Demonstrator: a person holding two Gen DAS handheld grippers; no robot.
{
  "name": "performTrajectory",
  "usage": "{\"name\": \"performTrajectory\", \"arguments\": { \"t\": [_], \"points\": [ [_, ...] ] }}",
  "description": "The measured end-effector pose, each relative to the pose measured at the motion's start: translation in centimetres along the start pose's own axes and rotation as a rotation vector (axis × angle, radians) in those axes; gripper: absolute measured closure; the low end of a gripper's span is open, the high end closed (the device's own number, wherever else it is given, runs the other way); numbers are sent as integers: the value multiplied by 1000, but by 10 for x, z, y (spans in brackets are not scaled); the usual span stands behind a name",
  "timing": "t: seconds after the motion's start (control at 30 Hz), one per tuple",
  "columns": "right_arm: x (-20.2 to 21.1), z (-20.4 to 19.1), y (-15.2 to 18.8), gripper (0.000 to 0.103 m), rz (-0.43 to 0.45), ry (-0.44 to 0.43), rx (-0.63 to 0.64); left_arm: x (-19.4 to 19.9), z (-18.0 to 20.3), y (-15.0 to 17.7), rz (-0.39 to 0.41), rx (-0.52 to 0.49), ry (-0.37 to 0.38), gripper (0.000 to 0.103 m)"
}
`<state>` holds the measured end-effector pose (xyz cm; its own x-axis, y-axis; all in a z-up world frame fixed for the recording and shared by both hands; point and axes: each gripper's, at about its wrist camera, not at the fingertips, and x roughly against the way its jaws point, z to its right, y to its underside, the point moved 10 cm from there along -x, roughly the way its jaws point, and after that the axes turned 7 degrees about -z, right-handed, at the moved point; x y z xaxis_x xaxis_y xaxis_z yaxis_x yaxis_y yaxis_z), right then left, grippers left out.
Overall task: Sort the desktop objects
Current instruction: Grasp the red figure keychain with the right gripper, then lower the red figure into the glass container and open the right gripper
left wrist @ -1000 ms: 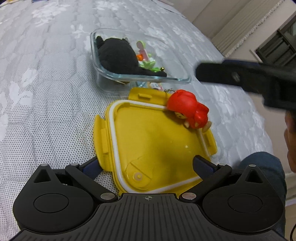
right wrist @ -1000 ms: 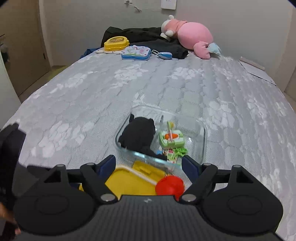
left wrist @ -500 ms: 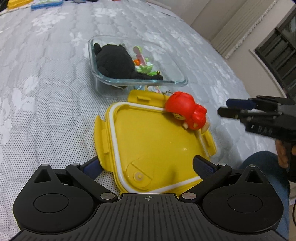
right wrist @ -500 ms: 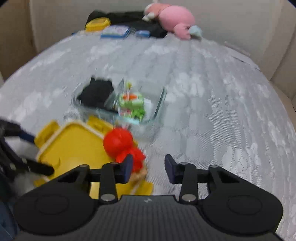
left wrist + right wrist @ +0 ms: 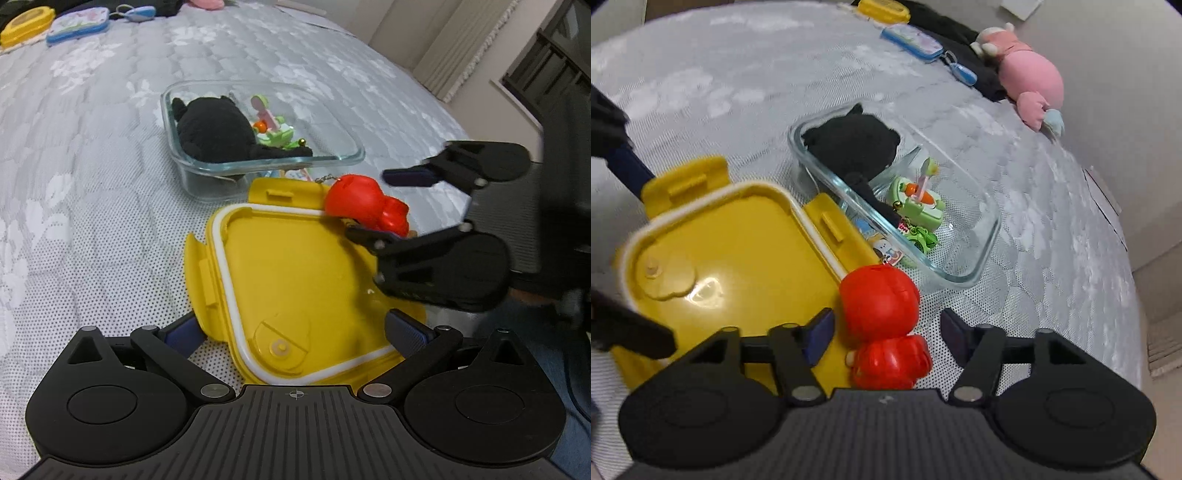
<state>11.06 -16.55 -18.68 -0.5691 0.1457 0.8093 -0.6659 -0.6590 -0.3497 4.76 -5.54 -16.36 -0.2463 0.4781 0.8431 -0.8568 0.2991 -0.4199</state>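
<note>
Grey quilted bed (image 5: 92,221), sorting surface. Right gripper (image 5: 886,332): jaws apart, straddling red toy (image 5: 882,317) on yellow lid (image 5: 738,251) edge, likely pre-grasp. Glass dish (image 5: 964,273) just ahead, already holding black plush (image 5: 857,147). Left gripper (image 5: 295,328): jaws apart, flanking lid's near edge, probably steadying.

Between the right jaws: red figure (image 5: 882,317). Left of them: yellow lid (image 5: 738,251), white-rimmed. Ahead: clear glass container (image 5: 975,266), black plush (image 5: 857,147).
</note>
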Motion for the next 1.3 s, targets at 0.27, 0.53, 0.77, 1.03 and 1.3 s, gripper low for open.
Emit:
{"name": "performTrajectory", "arguments": {
  "t": [0.27,0.53,0.77,1.03,1.3],
  "points": [
    [14,11,2,55,-24,-72,-64,6,1,2,-1,-7,24,0],
    [56,50,-15,55,24,-190,-266,8,-2,2,-14,33,51,0],
    [82,116,-64,55,148,-323,-575,14,-9,-5,16,123,122,0],
    [3,124,-81,55,-8,-287,-707,8,-28,-13,26,258,188,0],
    [-34,85,-73,55,-101,-183,-605,13,-41,-26,101,272,145,0]
  ]
}}
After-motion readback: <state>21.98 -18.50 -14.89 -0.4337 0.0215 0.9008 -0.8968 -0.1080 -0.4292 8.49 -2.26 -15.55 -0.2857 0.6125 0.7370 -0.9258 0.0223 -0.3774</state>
